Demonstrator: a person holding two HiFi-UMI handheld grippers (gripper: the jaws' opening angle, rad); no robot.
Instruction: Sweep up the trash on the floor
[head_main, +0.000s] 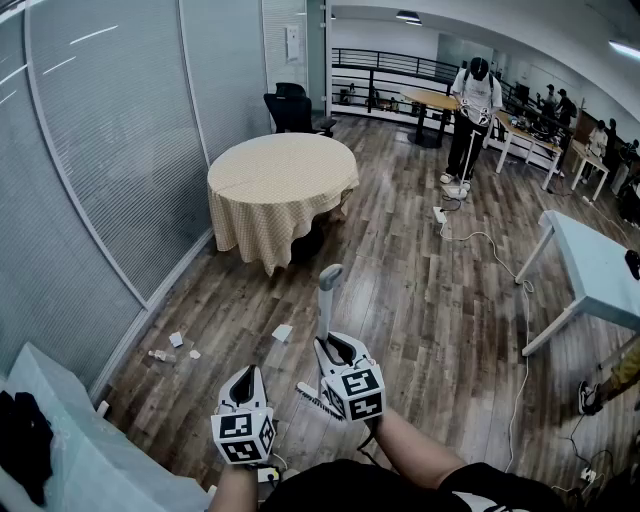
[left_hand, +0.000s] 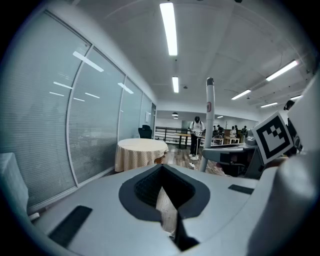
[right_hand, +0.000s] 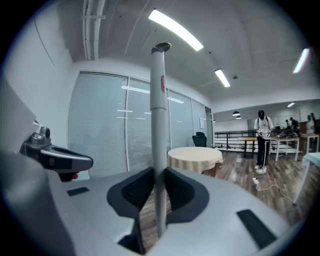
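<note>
Currently, at the lower left of the head view, the trash (head_main: 176, 340) lies on the wooden floor (head_main: 420, 300) near the glass wall (head_main: 110, 150). It consists of a few small white scraps, with one larger paper scrap (head_main: 283, 332) further right. All of it sits up and to the left of the left tongs (head_main: 246, 374) and apart from them.

The left tongs are closed tip to tip with nothing between them. The left gripper view confirms this: only a sliver of flooring shows below the meeting tips.

Immediately right, the right tongs (head_main: 335, 348) are clamped on an upright grey handle (head_main: 327, 295). The larger scrap lies just left of this handle and touches neither tongs. In the right gripper view the handle runs between both pads and rises well above them. What hangs at its lower end cannot be identified.

A round cloth-covered table (head_main: 283, 180) stands at upper centre. A cable (head_main: 520, 330) trails across the floor towards a white table (head_main: 600, 265) at the right edge. A person (head_main: 473, 100) stands at the far upper right.
</note>
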